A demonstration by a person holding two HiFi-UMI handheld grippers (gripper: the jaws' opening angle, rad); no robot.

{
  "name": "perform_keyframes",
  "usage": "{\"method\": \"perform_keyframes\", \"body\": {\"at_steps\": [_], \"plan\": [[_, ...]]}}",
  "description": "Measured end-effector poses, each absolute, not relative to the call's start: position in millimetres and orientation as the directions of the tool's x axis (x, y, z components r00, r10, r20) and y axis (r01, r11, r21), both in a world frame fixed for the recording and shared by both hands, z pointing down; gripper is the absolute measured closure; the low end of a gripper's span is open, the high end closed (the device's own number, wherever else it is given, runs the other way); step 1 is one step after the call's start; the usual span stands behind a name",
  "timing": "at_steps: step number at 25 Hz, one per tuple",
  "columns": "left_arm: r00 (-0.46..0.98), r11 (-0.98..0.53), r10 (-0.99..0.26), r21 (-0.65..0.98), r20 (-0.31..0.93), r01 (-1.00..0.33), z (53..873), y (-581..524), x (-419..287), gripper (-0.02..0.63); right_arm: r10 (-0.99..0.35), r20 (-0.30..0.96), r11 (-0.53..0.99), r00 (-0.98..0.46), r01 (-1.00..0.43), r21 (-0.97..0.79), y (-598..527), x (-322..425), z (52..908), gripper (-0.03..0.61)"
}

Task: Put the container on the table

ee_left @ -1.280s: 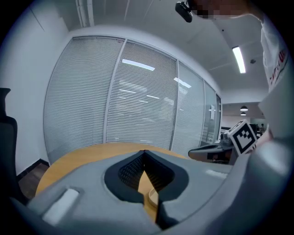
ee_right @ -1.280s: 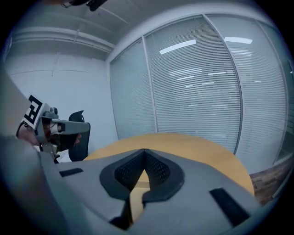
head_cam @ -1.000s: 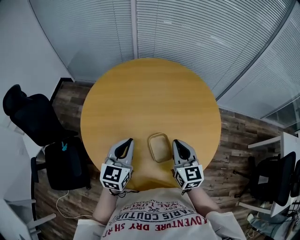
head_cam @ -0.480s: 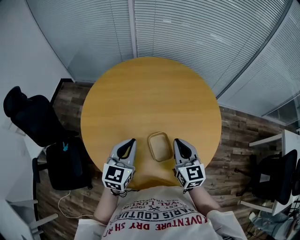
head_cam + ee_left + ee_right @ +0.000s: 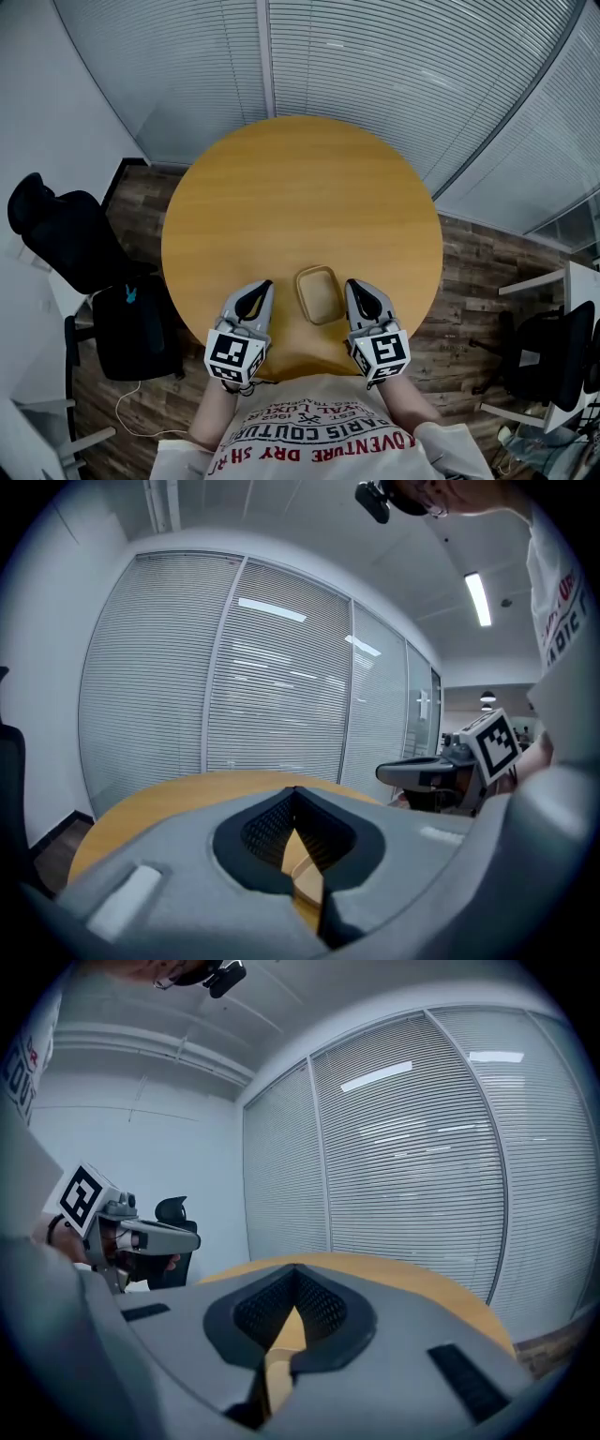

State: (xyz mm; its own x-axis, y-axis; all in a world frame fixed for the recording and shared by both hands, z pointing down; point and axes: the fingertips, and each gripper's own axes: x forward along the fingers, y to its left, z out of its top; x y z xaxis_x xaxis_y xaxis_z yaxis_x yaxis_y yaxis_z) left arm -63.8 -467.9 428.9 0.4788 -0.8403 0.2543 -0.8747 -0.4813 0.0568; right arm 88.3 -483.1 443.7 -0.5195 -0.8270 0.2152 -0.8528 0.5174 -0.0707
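A small tan container [image 5: 319, 293] with rounded corners lies flat on the round wooden table [image 5: 300, 197], near its front edge. My left gripper [image 5: 260, 288] sits just left of it and my right gripper [image 5: 355, 286] just right of it, both apart from it. Both have their jaws shut with nothing held. In the left gripper view my left gripper's [image 5: 295, 790] tips meet, a strip of the container [image 5: 306, 885] shows through the gap below them, and the right gripper [image 5: 412, 772] shows on the right. In the right gripper view my right gripper's [image 5: 296, 1269] tips meet as well.
A black office chair [image 5: 56, 234] and a dark bag [image 5: 131, 328] stand left of the table. Another chair [image 5: 553, 356] and a white desk [image 5: 577, 281] are at the right. A curved glass wall with blinds [image 5: 375, 66] runs behind the table.
My left gripper has edged slightly right, toward the container. The container and the right gripper have not moved.
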Motion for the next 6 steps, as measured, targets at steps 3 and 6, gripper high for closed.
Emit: {"method": "perform_keyframes", "body": {"at_steps": [3, 6], "plan": [[0.481, -0.484, -0.839, 0.058, 0.254, -0.873, 430.6, -467.2, -62.8, 0.617, -0.83, 0.22, 0.51, -0.512, -0.857, -0.071, -484.7, 89.3, 445.1, 0.571], [0.481, -0.484, -0.838, 0.058, 0.256, -0.873, 432.4, -467.4, -62.9, 0.617, -0.832, 0.225, 0.504, -0.507, -0.861, -0.073, -486.7, 89.4, 446.8, 0.571]]}}
